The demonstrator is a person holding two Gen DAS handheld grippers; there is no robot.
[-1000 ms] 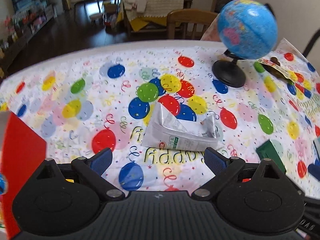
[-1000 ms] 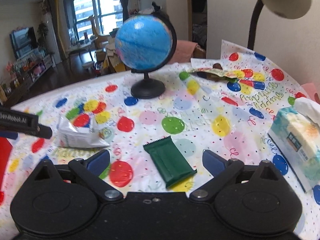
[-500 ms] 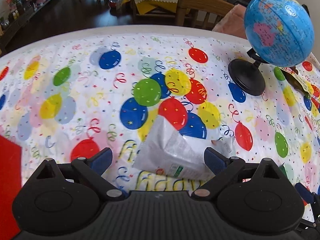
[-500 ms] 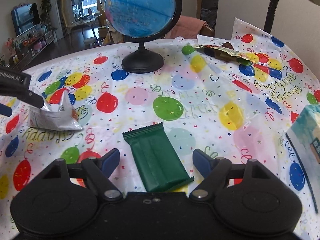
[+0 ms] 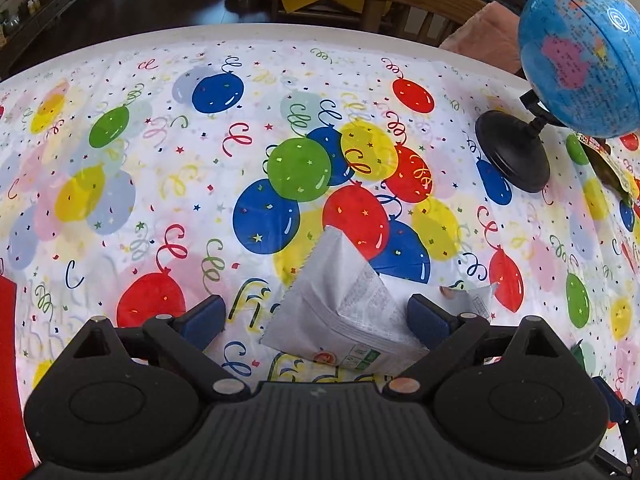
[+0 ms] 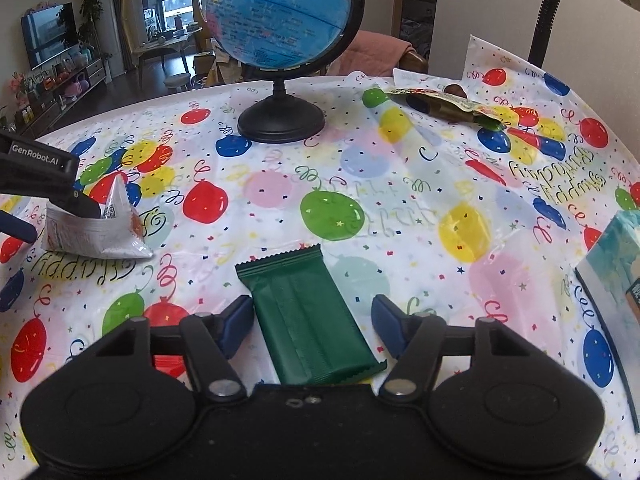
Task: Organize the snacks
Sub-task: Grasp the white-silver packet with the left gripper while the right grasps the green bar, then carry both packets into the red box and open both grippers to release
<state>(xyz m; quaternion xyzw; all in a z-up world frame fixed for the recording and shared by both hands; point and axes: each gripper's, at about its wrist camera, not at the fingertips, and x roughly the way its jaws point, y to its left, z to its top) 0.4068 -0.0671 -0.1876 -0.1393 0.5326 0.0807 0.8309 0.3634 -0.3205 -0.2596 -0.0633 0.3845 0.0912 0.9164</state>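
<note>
Both grippers hung low over the desk (image 6: 440, 184), which wore a white plastic cloth printed with coloured balloons; the right gripper (image 6: 312, 320) was closing, its blue pads (image 6: 386, 316) either side of a flat dark green foil snack bar (image 6: 308, 312) that lay on the cloth; the left pad stood just at the wrapper's edge, the right pad still clear of it, so nothing was pinched yet.

The left gripper (image 5: 316, 316) stood spread wide over a crumpled silver-white snack pouch (image 5: 344, 304) with small print and a green label; the pouch sat nearer the right-hand pad (image 5: 424, 316), seemingly touching it, and well apart from the other; seen from the right wrist camera, that same gripper (image 6: 48, 184) reached down onto the pouch (image 6: 100, 232) at the left of the desk.

Farther back stood a blue globe on a round black base (image 6: 280, 120); beyond it to the right lay a brown and green snack packet (image 6: 444, 104); a teal tissue box (image 6: 616, 264) sat at the right edge; a red flat object (image 5: 8, 360) showed at the left edge of the left wrist view, too cropped to identify.
</note>
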